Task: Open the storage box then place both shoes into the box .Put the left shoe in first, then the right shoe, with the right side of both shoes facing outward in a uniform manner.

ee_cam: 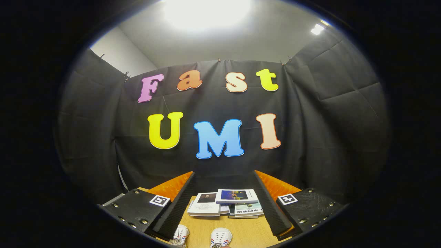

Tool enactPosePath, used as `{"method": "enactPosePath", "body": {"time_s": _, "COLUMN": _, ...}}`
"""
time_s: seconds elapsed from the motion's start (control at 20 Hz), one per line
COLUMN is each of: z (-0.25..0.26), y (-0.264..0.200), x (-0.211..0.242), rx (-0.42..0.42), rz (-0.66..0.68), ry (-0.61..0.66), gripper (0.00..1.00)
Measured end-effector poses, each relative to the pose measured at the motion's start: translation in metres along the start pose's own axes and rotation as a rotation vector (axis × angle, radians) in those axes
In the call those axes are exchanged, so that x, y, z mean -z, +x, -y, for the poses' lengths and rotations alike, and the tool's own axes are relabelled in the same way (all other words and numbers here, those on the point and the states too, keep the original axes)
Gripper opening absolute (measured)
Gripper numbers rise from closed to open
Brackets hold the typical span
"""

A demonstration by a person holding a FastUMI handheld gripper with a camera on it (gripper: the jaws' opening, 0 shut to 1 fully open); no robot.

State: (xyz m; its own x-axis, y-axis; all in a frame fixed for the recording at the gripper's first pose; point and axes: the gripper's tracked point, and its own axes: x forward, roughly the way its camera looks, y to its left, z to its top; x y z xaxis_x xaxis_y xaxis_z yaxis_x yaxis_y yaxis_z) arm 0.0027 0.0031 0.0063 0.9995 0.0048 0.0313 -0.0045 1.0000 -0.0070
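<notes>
Gripper (220, 206) fingers spread wide apart at bottom centre of frame, nothing held, nothing touched; light wooden tabletop (246, 234) showing between them; pile of paperback books with picture covers (225, 203) lying between the fingers, further back; two white low sneakers with red-blue stripes, left one (180, 236) and right one (220, 238), at bottom edge, near the fingers' base; storage box can't be made out.

Smooth wood table (246, 232), glossy paper books (224, 203), ribbed fingers (179, 203) spread apart
</notes>
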Motion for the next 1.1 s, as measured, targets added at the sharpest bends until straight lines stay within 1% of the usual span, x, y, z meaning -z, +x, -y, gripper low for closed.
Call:
{"method": "enactPosePath", "body": {"time_s": 0.35, "z": 0.001, "y": 0.008, "x": 0.017, "rx": -0.002, "rz": -0.04, "ry": 0.019, "gripper": 0.98}}
{"method": "enactPosePath", "body": {"time_s": 0.55, "z": -0.006, "y": 0.017, "x": 0.034, "rx": -0.026, "rz": -0.076, "ry": 0.035, "gripper": 0.98}}
{"method": "enactPosePath", "body": {"time_s": 0.7, "z": -0.02, "y": 0.026, "x": 0.053, "rx": -0.079, "rz": -0.122, "ry": 0.075, "gripper": 0.98}}
{"method": "enactPosePath", "body": {"time_s": 0.85, "z": -0.042, "y": 0.035, "x": 0.081, "rx": -0.157, "rz": -0.201, "ry": 0.136, "gripper": 0.98}}
{"method": "enactPosePath", "body": {"time_s": 1.1, "z": -0.088, "y": 0.044, "x": 0.135, "rx": -0.288, "rz": -0.389, "ry": 0.27, "gripper": 0.98}}
